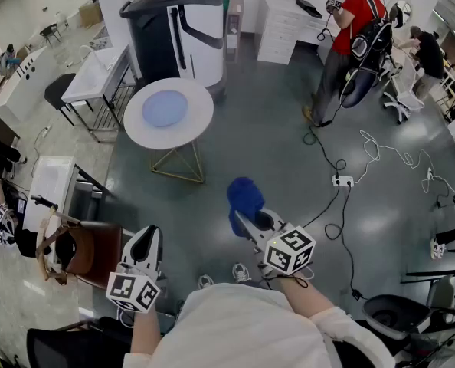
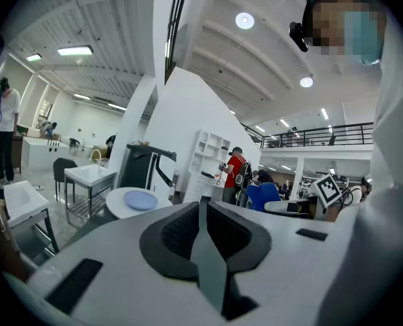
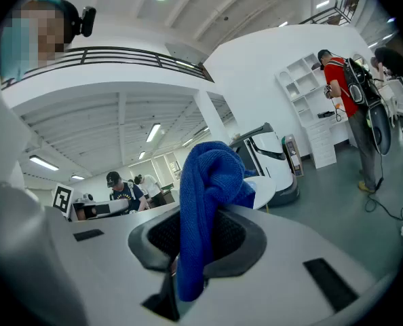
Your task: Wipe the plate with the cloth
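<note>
A pale blue plate [image 1: 165,108] [image 2: 142,200] lies on a round white table [image 1: 200,121] [image 2: 117,208] some way ahead of me across the floor. My right gripper [image 1: 247,219] [image 3: 203,212] is shut on a blue cloth [image 1: 243,196] [image 3: 208,189], which bunches up above the jaws and hides most of the table [image 3: 268,191] in the right gripper view. From the left gripper view the cloth [image 2: 264,195] shows at the right. My left gripper [image 1: 146,236] [image 2: 201,209] is held low at my left, jaws together with nothing between them. Both grippers are far from the plate.
A dark grey and white machine [image 1: 178,29] stands behind the table. A sink stand [image 1: 97,75] and a brown chair [image 1: 93,251] are at the left. Cables and a power strip [image 1: 342,180] lie on the floor at the right, near a person in a red shirt [image 1: 354,29].
</note>
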`<state>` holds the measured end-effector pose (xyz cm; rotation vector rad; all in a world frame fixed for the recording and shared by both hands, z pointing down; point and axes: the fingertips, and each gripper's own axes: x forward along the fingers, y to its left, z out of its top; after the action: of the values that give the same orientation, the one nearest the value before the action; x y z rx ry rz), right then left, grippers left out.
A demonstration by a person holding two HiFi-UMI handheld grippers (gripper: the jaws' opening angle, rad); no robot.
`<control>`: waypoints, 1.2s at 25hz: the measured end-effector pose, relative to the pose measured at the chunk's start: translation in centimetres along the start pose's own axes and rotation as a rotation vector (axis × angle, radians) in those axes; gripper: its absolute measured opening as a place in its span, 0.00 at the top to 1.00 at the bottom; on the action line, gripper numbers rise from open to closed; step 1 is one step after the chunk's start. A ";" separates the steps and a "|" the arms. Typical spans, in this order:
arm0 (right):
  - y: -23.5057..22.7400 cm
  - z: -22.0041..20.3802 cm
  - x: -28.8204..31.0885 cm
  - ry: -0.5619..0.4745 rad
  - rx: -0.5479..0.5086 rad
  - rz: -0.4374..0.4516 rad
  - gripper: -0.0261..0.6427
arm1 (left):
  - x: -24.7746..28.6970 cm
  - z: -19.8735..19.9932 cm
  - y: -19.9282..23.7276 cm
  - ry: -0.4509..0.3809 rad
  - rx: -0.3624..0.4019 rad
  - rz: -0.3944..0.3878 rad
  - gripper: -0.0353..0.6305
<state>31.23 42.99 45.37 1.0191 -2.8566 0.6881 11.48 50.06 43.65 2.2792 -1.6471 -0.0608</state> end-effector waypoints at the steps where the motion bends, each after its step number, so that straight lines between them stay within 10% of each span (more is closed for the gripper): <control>1: 0.1 0.0 -0.1 -0.002 -0.002 -0.005 0.83 | -0.2 -0.2 0.1 -0.001 -0.005 -0.003 0.86; 30: 1.1 -1.2 6.3 -0.039 0.095 -0.065 0.83 | -0.4 0.5 9.5 -0.014 -0.098 -0.023 0.86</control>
<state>25.49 40.54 47.09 1.1438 -2.8334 0.8150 2.52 47.69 45.88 2.2290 -1.5887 -0.1600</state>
